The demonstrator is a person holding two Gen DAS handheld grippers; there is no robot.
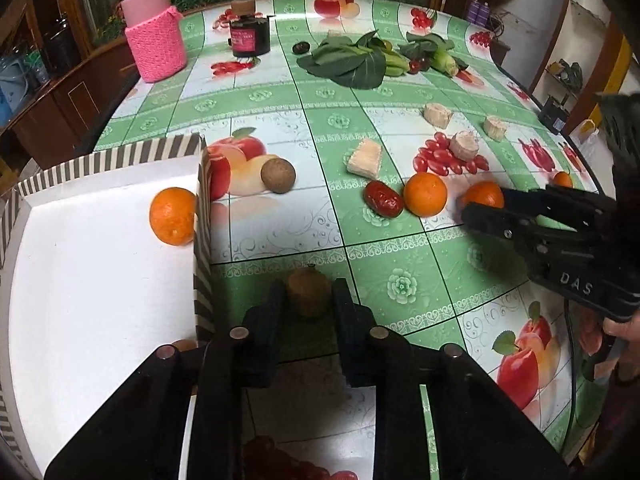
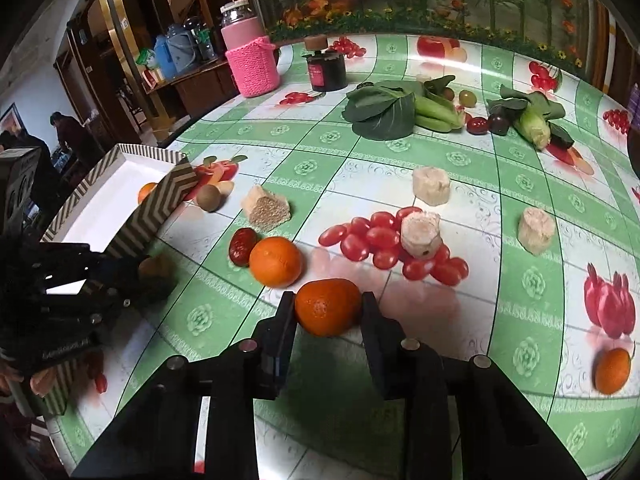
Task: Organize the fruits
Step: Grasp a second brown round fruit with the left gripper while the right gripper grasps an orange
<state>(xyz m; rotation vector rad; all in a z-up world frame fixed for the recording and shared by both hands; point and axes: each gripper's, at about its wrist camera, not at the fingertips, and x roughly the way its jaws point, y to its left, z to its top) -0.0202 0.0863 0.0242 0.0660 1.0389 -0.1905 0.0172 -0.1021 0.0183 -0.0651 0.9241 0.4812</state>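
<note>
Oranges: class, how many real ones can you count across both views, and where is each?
4. One orange in the box, one loose beside the red date, one between the right gripper's fingers, one small near the table's right edge. Others may be hidden.

Four oranges [image 2: 275, 261] [image 2: 327, 306] [image 2: 612, 370] [image 1: 173, 216] in all: three on the bench [image 2: 400, 168] and one in the single striped box [image 1: 100, 248]. Two small brown fruits [image 1: 278, 175] [image 1: 309, 291], one red date [image 1: 383, 198], four pale cut chunks [image 2: 267, 209] [image 2: 431, 185] [image 2: 420, 232] [image 2: 536, 229], two bunches of leafy greens [image 2: 384, 114] [image 2: 532, 114], one pink-sleeved jar [image 2: 250, 60], one dark jar [image 2: 326, 68].
</note>
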